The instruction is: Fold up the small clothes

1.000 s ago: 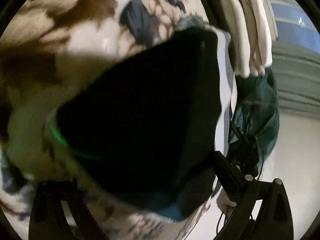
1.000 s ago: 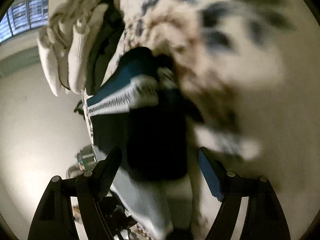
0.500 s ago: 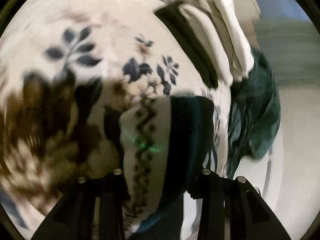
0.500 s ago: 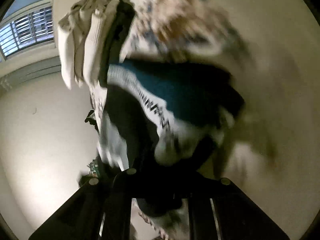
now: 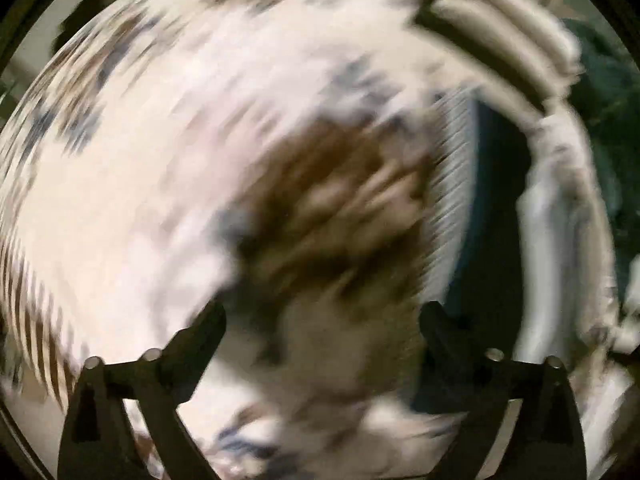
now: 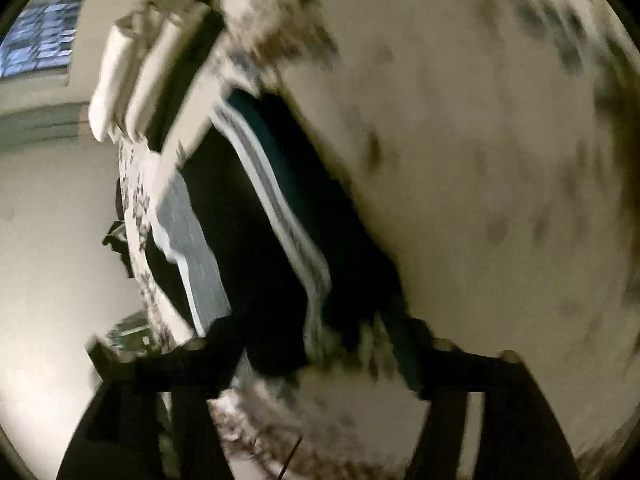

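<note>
Both views are blurred by motion. A dark teal garment [image 5: 492, 200] with a white patterned band lies folded on the floral bedcover [image 5: 140, 200], to the right of my left gripper [image 5: 322, 320]. That gripper's jaws are opening wide, with only bedcover between them. In the right wrist view the same garment [image 6: 260, 240] stretches away from my right gripper [image 6: 318, 336]. Its jaws are also opening. The garment's near end lies between the fingers, and the pads stand clear of it.
Folded white pieces [image 5: 504, 28] [image 6: 136, 72] are stacked at the bed's far edge. A grey folded piece [image 6: 188, 232] lies beside the dark garment. A dark green cloth [image 5: 612, 92] hangs past the bed edge. Pale floor [image 6: 52, 220] lies to the left.
Half a second ago both grippers were shut on the dark garment. Both have let go and opened. The left has swung away, so the garment is now at its right. The right has drawn back.
</note>
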